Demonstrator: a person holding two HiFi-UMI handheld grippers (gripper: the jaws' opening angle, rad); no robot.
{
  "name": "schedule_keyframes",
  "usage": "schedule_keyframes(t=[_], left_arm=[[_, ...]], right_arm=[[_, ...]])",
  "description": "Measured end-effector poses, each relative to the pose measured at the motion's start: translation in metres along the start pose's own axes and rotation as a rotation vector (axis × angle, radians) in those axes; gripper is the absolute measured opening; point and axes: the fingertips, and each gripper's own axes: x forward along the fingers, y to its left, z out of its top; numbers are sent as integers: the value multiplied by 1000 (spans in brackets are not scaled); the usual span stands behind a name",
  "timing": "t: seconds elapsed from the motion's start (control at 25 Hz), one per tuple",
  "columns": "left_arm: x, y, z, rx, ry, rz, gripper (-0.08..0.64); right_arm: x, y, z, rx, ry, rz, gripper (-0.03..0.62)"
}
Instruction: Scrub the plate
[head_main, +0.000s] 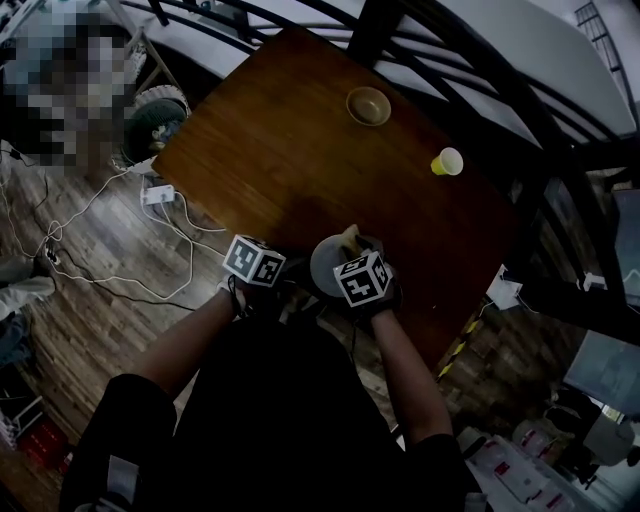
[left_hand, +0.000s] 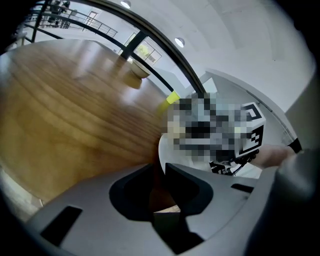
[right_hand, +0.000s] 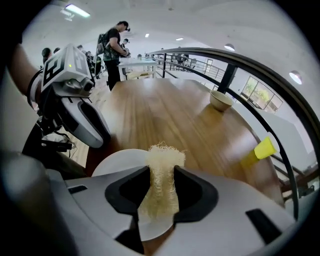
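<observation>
A dark wooden table (head_main: 280, 150) fills most of the head view, standing on a plank floor (head_main: 90, 290) strewn with white cables (head_main: 120, 215). At the table's near edge the two grippers sit side by side, close to the person's body. The left gripper (left_hand: 159, 169) has its jaws drawn almost together, leaving only a thin slit. The rim of the plate (left_hand: 172, 150) runs into that slit, so it is pinched at the plate's left edge. The right gripper (right_hand: 162, 174) is clamped on a pale, fibrous scrubber (right_hand: 165, 155), which stands upright between its jaws with its frayed top poking out above them. The plate is white and round and lies at the near edge of the table between the two tools. In the right gripper view it shows below and behind the scrubber, which hangs over its right part; whether the scrubber touches it cannot be told. Well apart from them, toward the far side of the table, stands a tan bowl (head_main: 368, 105). A small yellow cup (head_main: 447, 161) sits near the table's right edge, between the bowl and the plate.
</observation>
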Motion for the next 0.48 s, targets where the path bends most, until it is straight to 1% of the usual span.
schedule_keyframes(t=[0.12,0.24,0.48], left_arm=[[-1,1,0,-6,-5,0,78],[-3,3,0,-16,-11,-6,78],[-5,8,3,-19,-16,-6,78]], right_arm=[[0,15,11,-49,-22,17,156],[1,38,20,-92,-49,57,156],[-4,81,22,-195,-67,121,156]])
